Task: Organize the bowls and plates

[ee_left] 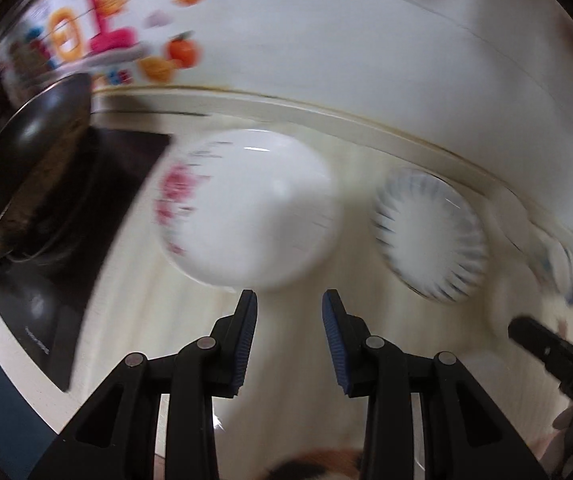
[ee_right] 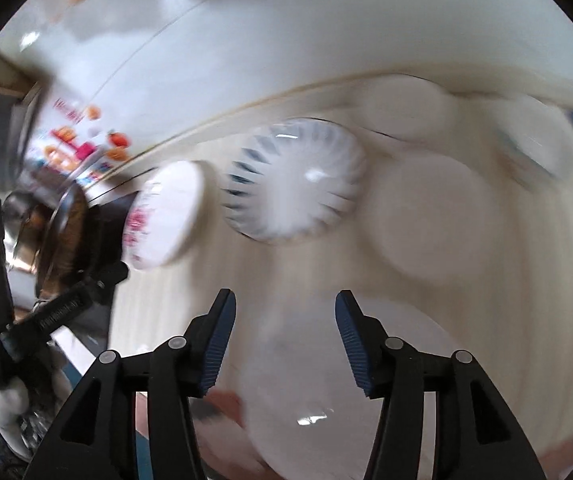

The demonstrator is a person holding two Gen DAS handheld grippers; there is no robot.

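Observation:
A white bowl with pink flowers (ee_left: 246,212) sits on the cream counter, just ahead of my open, empty left gripper (ee_left: 289,300). A white bowl with dark blue radial stripes (ee_left: 430,236) sits to its right. In the right wrist view the flowered bowl (ee_right: 166,216) is at left and the striped bowl (ee_right: 294,184) is ahead. My right gripper (ee_right: 284,300) is open and empty above a large white plate (ee_right: 366,380). Blurred white plates (ee_right: 438,216) lie at right. The frames are motion-blurred.
A dark pan (ee_left: 26,168) stands on a black cooktop (ee_left: 98,184) at left. A white tiled wall with colourful stickers (ee_left: 106,32) runs behind the counter. The right gripper's body (ee_left: 558,360) shows at the right edge; the left gripper's body (ee_right: 14,320) at the left.

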